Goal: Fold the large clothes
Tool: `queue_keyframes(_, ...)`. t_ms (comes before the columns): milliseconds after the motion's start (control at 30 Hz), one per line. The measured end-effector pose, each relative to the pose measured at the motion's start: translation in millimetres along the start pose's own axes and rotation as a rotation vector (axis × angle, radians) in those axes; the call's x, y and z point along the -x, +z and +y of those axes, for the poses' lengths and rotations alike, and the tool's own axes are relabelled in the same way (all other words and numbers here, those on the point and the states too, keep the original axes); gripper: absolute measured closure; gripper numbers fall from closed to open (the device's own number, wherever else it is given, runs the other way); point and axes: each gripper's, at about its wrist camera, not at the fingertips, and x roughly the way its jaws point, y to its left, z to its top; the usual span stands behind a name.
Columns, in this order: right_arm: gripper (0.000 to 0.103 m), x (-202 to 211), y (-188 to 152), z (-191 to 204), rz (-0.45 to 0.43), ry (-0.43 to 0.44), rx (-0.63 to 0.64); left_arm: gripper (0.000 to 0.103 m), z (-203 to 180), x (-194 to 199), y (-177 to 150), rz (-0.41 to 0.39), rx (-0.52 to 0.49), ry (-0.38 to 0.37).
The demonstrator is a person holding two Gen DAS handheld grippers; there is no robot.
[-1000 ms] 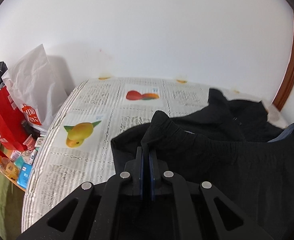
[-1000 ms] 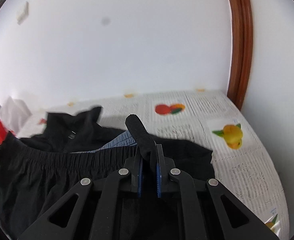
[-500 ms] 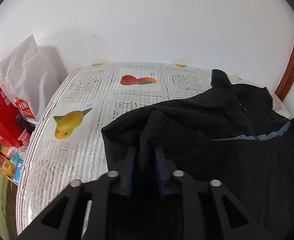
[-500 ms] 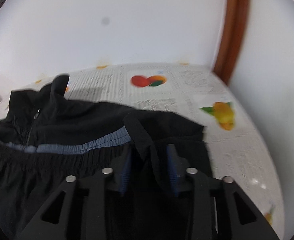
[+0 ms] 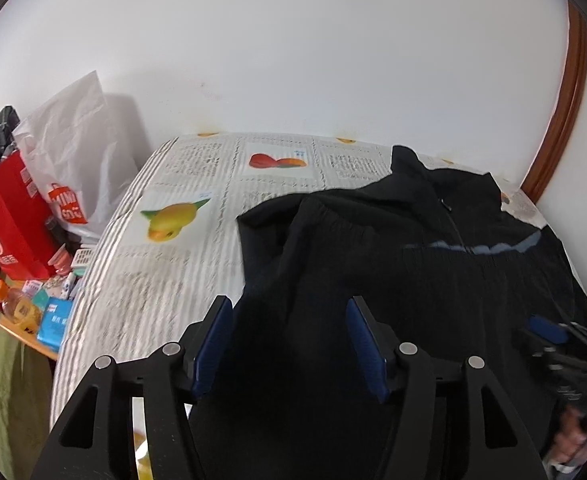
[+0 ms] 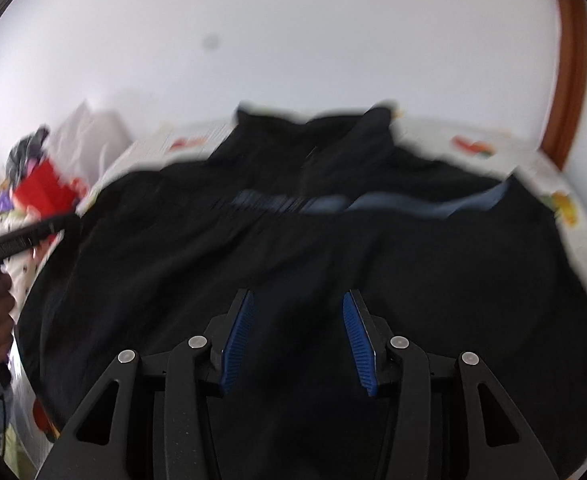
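A large black jacket (image 5: pixel 413 272) with a grey-blue stripe lies on the fruit-print table cover (image 5: pixel 173 264), its lower half folded up over the chest, collar toward the wall. My left gripper (image 5: pixel 289 320) is open and empty just above the jacket's left part. My right gripper (image 6: pixel 297 320) is open and empty above the folded jacket (image 6: pixel 313 240); that view is blurred. The right gripper also shows in the left wrist view (image 5: pixel 549 332) at the right edge. The left gripper's body shows at the left edge of the right wrist view (image 6: pixel 25 236).
A red paper bag (image 5: pixel 9 220) and a white plastic bag (image 5: pixel 73 160) stand left of the table. Small packets and a bottle (image 5: pixel 33 300) lie on a low shelf below them. A white wall is behind, and a brown door frame (image 5: pixel 561 92) at the right.
Both grippers were shut on the jacket's hem, carried it forward over the chest, and have opened and let it go. The jacket now lies folded on the table.
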Motion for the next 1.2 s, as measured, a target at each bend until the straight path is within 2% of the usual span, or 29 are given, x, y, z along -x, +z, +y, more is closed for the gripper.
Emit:
queue_keyframes(133,0.057,-33,-10,14,0.036,-0.112,0.021,0.046,13,13,-17,-0.004,-0.008,0.009)
queue_keyframes(167,0.057,-34,-8,13,0.021,-0.119,0.010,0.046,16,16,-21,-0.008,-0.007,0.011)
queue_keyframes(333,0.056,-47,14,10,0.068,-0.159,0.008,0.045,33,26,-38,-0.011,-0.001,0.019)
queue_keyframes(433,0.055,-56,23,10,0.056,-0.185,0.007,0.045,39,29,-45,-0.004,0.014,0.014)
queue_keyframes(600,0.055,-51,24,5,0.092,-0.171,-0.033,0.045,47,40,-58,-0.003,0.025,0.013)
queue_keyframes(700,0.055,-31,2,15,0.114,-0.168,0.003,0.045,52,46,-67,0.005,0.031,0.008)
queue_keyframes(800,0.054,-6,-27,29,0.088,-0.174,0.057,0.045,52,52,-76,0.017,0.027,0.010)
queue_keyframes(1200,0.054,59,-104,45,0.053,-0.093,0.065,0.044,52,80,-114,0.037,0.046,0.005)
